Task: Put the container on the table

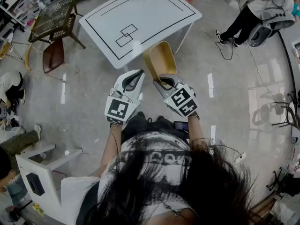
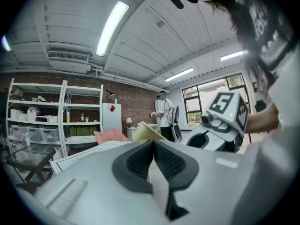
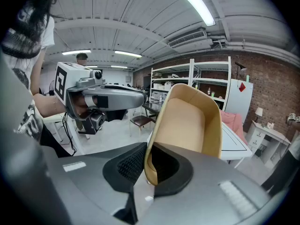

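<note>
One gripper has the container, and the worktop is just ahead

Starting on my left, the left gripper (image 1: pixel 134 76) hangs beside the load with its jaws pressed together and nothing between them. Its own view shows the two dark faces meeting edge to edge. It takes no share of the carrying.

Just right of it is the tan container (image 1: pixel 160 59), an open plastic tub held up in the air. It sits close to the near edge of the white worktop (image 1: pixel 140 18), the one with black outlines drawn on it, and as far as I can judge it is not resting there.

Further right, the right gripper (image 1: pixel 165 82) has the tub by its near rim. In the right gripper view the jaws are clenched on one wall of the container (image 3: pixel 190 118), one jaw outside and the other down inside the cavity. The rest of the tub rises up and away from them, tilted rather than level.

I read this as the carry step, with the placing not yet done. The next move calls for reaching forward until the tub is over the worktop, levelling it, lowering until its base sits flat, and only then easing the jaws apart. With a grip on a single wall, I would expect the tub to swing if I hurry.
</note>
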`<state>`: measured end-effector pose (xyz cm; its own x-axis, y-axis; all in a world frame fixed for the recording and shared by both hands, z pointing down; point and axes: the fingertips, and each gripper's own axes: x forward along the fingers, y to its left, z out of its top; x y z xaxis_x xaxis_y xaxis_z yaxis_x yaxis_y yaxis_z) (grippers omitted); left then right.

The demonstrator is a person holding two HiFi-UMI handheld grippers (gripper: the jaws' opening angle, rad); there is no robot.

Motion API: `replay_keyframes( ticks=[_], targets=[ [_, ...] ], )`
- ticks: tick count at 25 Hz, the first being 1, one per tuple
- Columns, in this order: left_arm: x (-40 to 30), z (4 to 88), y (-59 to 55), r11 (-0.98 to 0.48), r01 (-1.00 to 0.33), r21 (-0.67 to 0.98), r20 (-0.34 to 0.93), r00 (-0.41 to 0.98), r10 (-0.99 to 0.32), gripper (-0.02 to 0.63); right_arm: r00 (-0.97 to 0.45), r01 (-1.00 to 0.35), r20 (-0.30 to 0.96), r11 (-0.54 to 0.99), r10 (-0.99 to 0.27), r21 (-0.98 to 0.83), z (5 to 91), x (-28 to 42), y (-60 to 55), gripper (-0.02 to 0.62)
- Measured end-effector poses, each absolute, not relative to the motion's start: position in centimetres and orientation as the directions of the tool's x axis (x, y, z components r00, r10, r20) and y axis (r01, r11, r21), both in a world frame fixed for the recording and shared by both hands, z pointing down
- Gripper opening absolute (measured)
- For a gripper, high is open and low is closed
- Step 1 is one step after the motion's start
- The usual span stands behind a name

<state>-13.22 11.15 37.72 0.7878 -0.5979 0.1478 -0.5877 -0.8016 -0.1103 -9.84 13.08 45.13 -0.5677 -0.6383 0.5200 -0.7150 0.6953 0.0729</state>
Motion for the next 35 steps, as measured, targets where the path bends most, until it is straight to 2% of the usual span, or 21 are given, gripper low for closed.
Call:
replay_keyframes(
  ticks=[8, 22, 29, 35],
  targets=[
    [-11.3, 37.5, 11.7, -0.801, -0.578, -0.152, 0.138, 0.791, -0.597, 0.0, -0.58, -0.708, 0.501, 0.702, -0.642, 0.081, 45.1, -8.3, 12.7, 0.038],
    [-16.1, 38.7, 10.2, -0.799, -0.581, -0.154, 0.163, 0.782, -0.601, 0.0, -0.617, -0.71, 0.468, 0.704, -0.633, 0.016, 45.8, -13.1, 10.5, 0.038],
    [-17.9, 39.8, 8.5, -0.827, -0.549, -0.123, 0.168, 0.809, -0.563, 0.0, -0.572, -0.749, 0.49, 0.663, -0.658, 0.017, 46.6, -14.3, 9.2, 0.038],
    [-16.5, 40.6, 6.8, -0.85, -0.515, -0.107, 0.171, 0.833, -0.526, 0.0, -0.543, -0.769, 0.512, 0.64, -0.665, 0.016, 47.2, -13.1, 8.1, 0.038]
  ],
)
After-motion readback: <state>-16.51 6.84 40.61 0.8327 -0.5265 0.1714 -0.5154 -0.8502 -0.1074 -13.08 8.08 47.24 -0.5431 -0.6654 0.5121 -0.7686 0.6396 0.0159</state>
